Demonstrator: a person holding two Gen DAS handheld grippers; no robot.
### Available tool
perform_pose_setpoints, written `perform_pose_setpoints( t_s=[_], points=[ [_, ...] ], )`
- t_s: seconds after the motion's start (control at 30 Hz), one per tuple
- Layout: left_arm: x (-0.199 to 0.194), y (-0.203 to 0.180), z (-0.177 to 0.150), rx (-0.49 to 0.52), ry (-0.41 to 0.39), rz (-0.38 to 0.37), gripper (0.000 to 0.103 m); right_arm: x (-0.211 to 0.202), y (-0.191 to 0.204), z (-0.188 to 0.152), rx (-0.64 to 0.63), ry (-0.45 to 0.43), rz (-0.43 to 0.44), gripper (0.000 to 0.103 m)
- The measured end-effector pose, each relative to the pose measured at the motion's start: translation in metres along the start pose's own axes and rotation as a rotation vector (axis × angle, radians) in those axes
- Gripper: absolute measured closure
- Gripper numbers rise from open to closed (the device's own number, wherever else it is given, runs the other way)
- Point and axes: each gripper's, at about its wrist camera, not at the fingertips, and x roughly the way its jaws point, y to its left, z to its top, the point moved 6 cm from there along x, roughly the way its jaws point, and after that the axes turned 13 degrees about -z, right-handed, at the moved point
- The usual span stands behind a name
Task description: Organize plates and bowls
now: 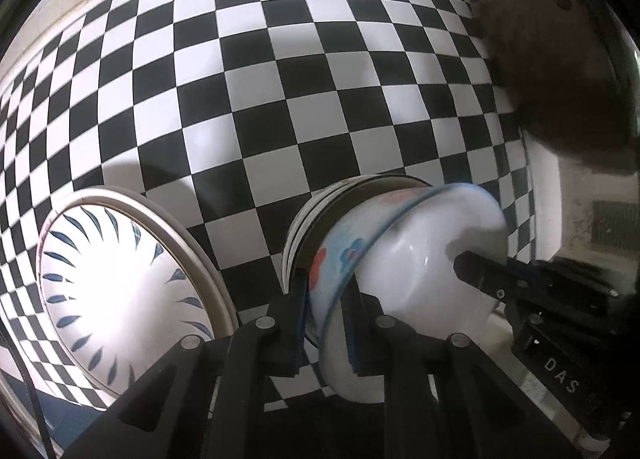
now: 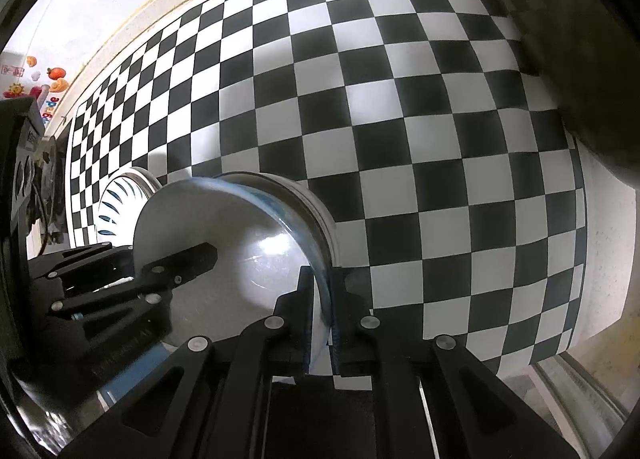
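Note:
A white bowl with a blue rim and red and blue flowers [image 1: 404, 259] is held by both grippers on opposite sides of its rim. My left gripper [image 1: 326, 319] is shut on the rim, one finger inside, one outside. My right gripper [image 2: 322, 319] is shut on the far side of the same bowl [image 2: 240, 255]; its finger reaches into the bowl in the left wrist view [image 1: 480, 275]. The bowl sits on or just over a stack of plates [image 1: 320, 203]. A white bowl with blue dashes [image 1: 116, 295] stands to the left, also in the right wrist view [image 2: 116, 203].
Everything rests on a black-and-white chequered cloth [image 1: 280, 79] over a table with a pale edge [image 2: 608, 259]. A dark blurred shape [image 1: 560, 59] fills the upper right. Fruit-shaped stickers [image 2: 48, 79] show on a pale surface at the far left.

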Motion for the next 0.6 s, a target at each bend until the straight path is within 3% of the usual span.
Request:
perform_pose_setpoints(
  t_s=[0.6],
  points=[
    [-0.007,-0.003,-0.003,0.004,0.021,0.011,0.089,-0.011,-0.006,-0.01,0.003,-0.015,0.014,0.096]
  ],
)
